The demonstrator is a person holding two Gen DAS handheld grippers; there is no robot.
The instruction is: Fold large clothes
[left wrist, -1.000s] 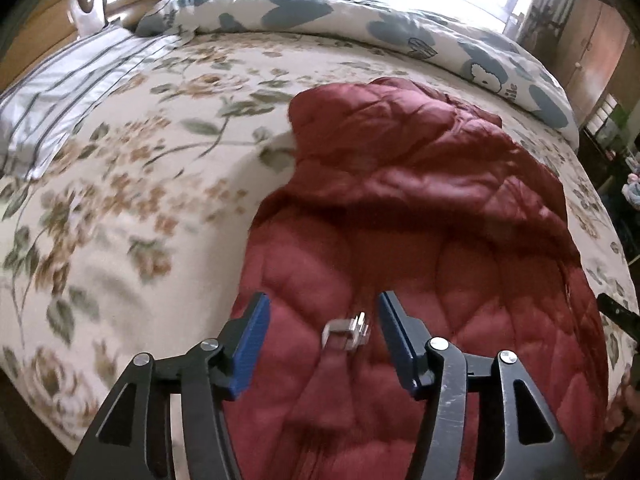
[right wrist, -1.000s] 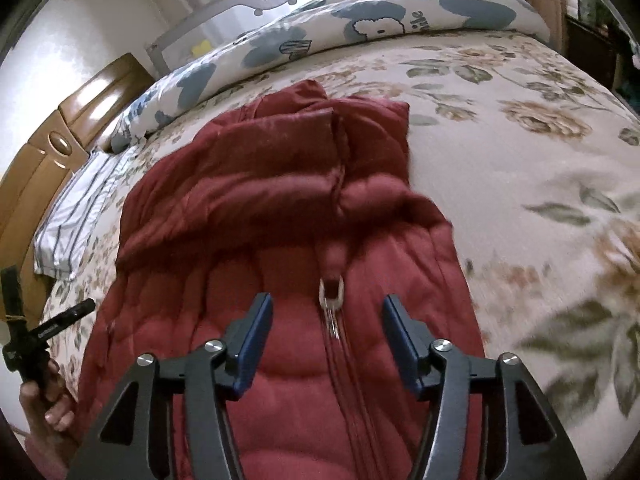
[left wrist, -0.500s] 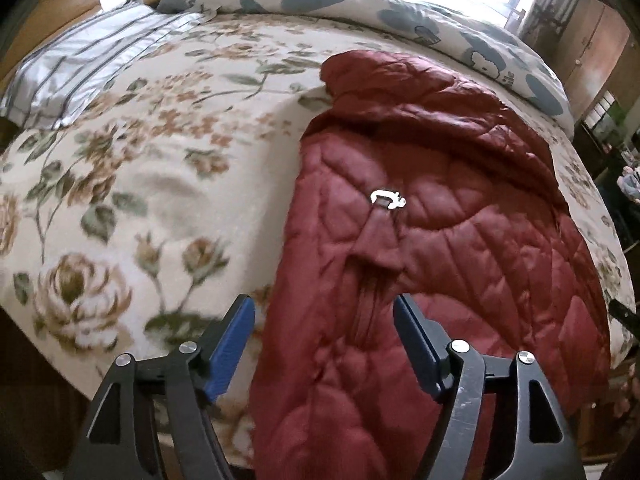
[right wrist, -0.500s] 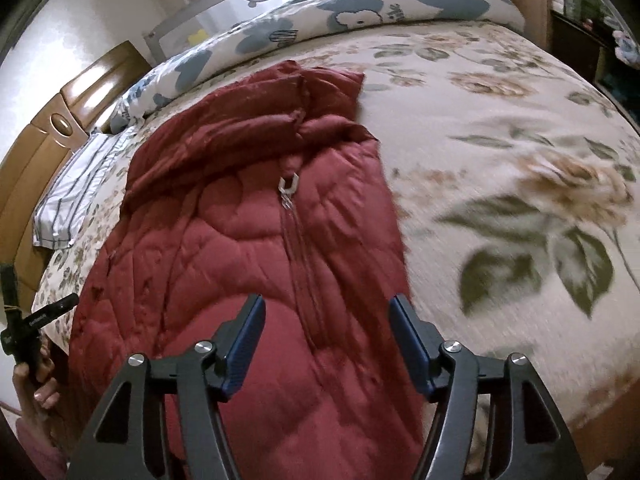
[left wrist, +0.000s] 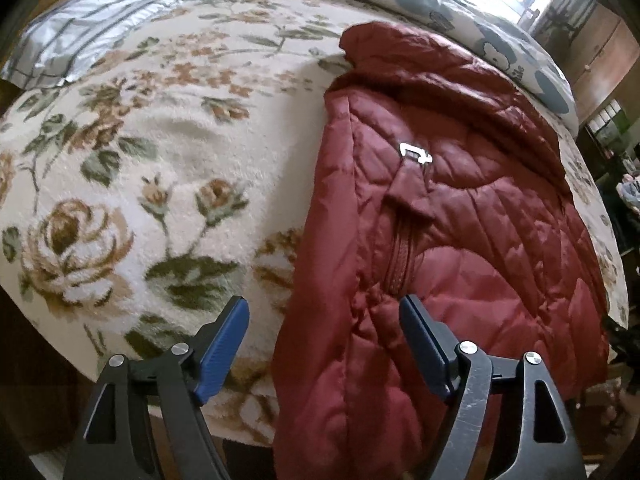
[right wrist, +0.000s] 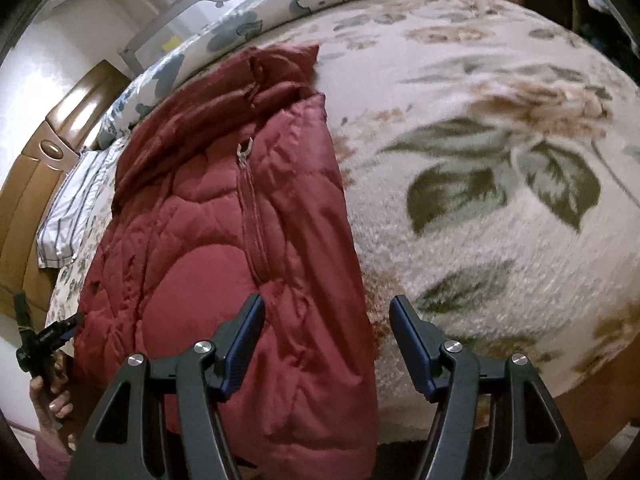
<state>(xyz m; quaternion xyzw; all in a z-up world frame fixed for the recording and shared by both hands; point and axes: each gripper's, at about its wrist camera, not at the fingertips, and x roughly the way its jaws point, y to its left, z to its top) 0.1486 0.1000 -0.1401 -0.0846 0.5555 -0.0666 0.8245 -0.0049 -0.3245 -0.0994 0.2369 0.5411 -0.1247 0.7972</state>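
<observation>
A dark red quilted jacket [left wrist: 460,220] lies lengthwise on the floral bed, zipped, with a metal zipper pull [left wrist: 416,152] near the collar. Its hem hangs over the bed's near edge. My left gripper [left wrist: 324,344] is open and empty, astride the jacket's left edge near the hem. In the right wrist view the jacket [right wrist: 224,220] fills the left half, its zipper pull [right wrist: 244,150] high up. My right gripper [right wrist: 326,344] is open and empty, astride the jacket's right edge near the hem. The left gripper also shows small at the far left [right wrist: 44,336].
The floral blanket [left wrist: 140,180] covers the bed on both sides of the jacket [right wrist: 500,180]. A blue-patterned duvet [left wrist: 500,40] and a striped pillow [left wrist: 92,28] lie at the head. A wooden headboard [right wrist: 52,152] is beyond. Wooden cabinets [left wrist: 600,52] stand at the right.
Both grippers have pulled back from the zipper pull toward the bed's near edge. The left has shifted to the jacket's left edge, the right to its right edge. Both stay open.
</observation>
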